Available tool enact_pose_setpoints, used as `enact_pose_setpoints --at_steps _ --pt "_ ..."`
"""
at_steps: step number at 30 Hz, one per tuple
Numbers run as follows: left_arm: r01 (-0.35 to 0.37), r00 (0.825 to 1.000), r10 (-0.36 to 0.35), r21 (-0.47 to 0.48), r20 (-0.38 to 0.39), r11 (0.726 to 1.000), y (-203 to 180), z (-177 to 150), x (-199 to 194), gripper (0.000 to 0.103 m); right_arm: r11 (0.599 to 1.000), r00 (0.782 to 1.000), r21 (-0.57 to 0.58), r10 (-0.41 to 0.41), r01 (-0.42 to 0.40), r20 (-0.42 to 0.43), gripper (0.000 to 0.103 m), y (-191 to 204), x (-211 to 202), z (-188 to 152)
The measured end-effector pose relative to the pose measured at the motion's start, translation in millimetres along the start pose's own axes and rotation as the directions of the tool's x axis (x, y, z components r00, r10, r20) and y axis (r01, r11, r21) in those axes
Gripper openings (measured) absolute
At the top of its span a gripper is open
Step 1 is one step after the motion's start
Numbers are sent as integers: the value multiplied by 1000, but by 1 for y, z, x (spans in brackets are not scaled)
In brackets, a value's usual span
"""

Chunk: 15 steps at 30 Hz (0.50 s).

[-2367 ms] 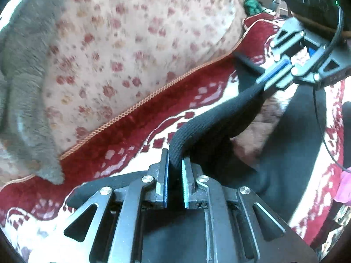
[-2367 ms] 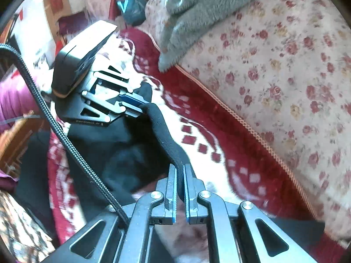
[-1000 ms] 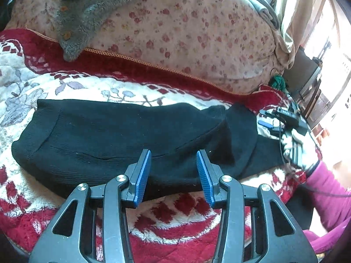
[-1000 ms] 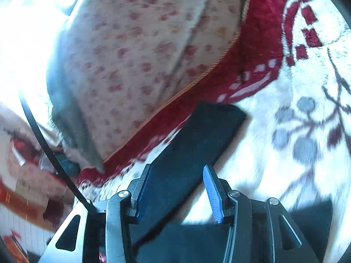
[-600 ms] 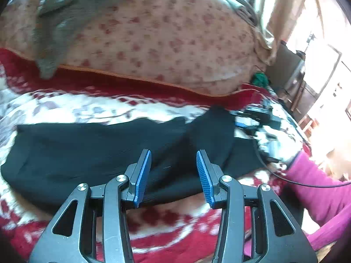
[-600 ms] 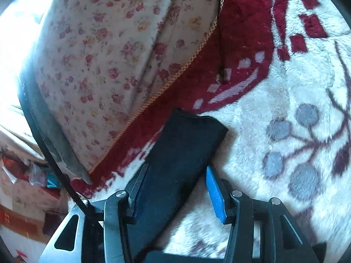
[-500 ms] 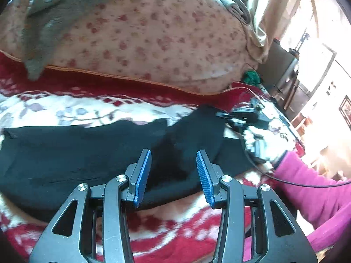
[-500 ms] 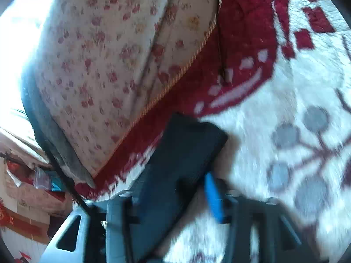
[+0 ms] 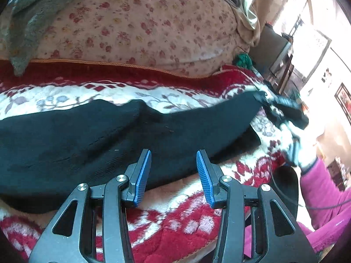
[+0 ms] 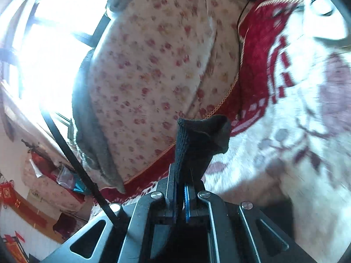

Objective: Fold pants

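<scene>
Black knit pants [image 9: 92, 140] lie stretched across a red and white fleece blanket [image 9: 179, 223]. My left gripper [image 9: 173, 164] hovers open above their near edge, nothing between its blue pads. Far right in the left wrist view, my right gripper [image 9: 261, 97] pulls one pant leg end up and rightward, held by a gloved hand with a pink sleeve [image 9: 322, 199]. In the right wrist view, my right gripper [image 10: 181, 176] is shut on the bunched black leg cuff [image 10: 201, 140], which sticks up between the jaws.
A big floral cushion [image 9: 140, 30] rises behind the blanket, with a grey fleece garment [image 9: 28, 15] draped on its left. A green bundle [image 9: 242, 59] sits at the cushion's right end. Furniture and a bright window stand beyond the bed's right edge.
My right gripper closed on the end of the pant leg and lifted it, drawing the leg out to the right. My left gripper stayed open and drifted sideways along the pants.
</scene>
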State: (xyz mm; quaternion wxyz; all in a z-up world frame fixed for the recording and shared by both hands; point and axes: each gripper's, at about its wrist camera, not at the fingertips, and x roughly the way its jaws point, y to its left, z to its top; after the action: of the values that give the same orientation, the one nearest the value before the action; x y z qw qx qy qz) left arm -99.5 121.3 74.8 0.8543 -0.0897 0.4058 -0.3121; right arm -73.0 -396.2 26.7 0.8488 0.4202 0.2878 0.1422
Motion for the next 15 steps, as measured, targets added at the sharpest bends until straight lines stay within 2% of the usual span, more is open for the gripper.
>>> enact_pose_setpoints --at_steps 3,5,6,8,10,12,13,14,15 --pt "-49 999 50 -32 23 998 15 -1 -13 41 998 998 5 -64 64 -6 4 -10 -20 -18" --pt "-91 995 93 -57 34 994 27 -2 -22 41 988 988 10 -151 152 -44 4 -24 -24 -36" --pt "-117 992 120 -69 40 991 33 -3 -28 41 979 976 7 -203 205 -84 4 -33 -21 -49" --pt "-168 984 172 -83 51 982 44 -5 -37 41 970 963 -5 -242 243 -120 5 -39 -19 -63" --pt "-222 971 229 -108 62 969 58 -7 -44 41 955 945 -54 -296 291 -139 5 -33 -14 -68" --pt "-318 941 330 -138 73 938 76 -8 -54 41 948 935 -45 -319 316 -155 5 -29 -12 -64" --pt "-352 927 367 -153 77 923 83 -9 -57 41 942 924 -40 -333 332 -188 9 -28 -12 -62" --pt "-366 919 386 -186 82 912 93 -11 -64 41 939 917 -41 -343 342 -205 11 -28 -11 -60" --pt "-356 921 381 -215 85 909 101 -13 -70 41 931 907 -47 -364 363 -211 14 -26 -14 -57"
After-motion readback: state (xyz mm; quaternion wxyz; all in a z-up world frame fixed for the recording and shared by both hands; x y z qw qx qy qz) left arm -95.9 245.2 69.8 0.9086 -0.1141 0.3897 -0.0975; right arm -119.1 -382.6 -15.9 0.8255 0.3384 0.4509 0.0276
